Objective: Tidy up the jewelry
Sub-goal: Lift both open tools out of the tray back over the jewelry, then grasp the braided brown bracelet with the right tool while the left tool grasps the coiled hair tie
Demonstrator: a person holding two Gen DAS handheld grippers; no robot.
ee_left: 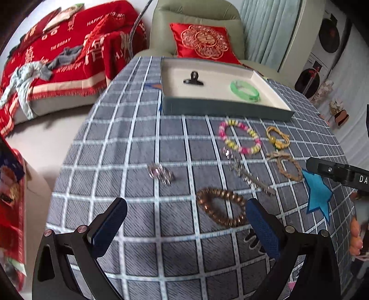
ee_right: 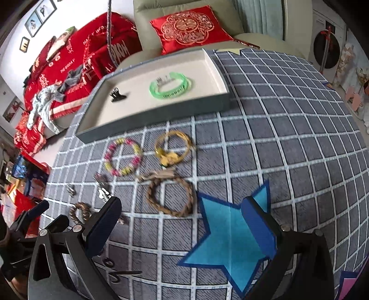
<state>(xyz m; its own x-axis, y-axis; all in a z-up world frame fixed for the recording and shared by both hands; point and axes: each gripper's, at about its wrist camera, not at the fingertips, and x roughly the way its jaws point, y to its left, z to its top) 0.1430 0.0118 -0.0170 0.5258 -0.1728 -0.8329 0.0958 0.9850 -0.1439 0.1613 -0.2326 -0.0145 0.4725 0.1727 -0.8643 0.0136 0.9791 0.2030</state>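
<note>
Left tongs (ee_left: 184, 221) spread, right tongs (ee_right: 184, 221) spread; silver chain (ee_left: 248, 174) blurred, links indistinct.

1. A pale green armchair (ee_left: 196, 25) stands behind the table (ee_left: 129, 147), with a red embroidered cushion (ee_left: 203, 41) on its seat.
2. To its left, a sofa is draped with a red blanket (ee_left: 62, 55) with crumpled clothes on it.
3. Framed pictures (ee_right: 39, 16) hang on the white wall.
4. A light curtain (ee_left: 269, 27) hangs to the right of the armchair.
</note>
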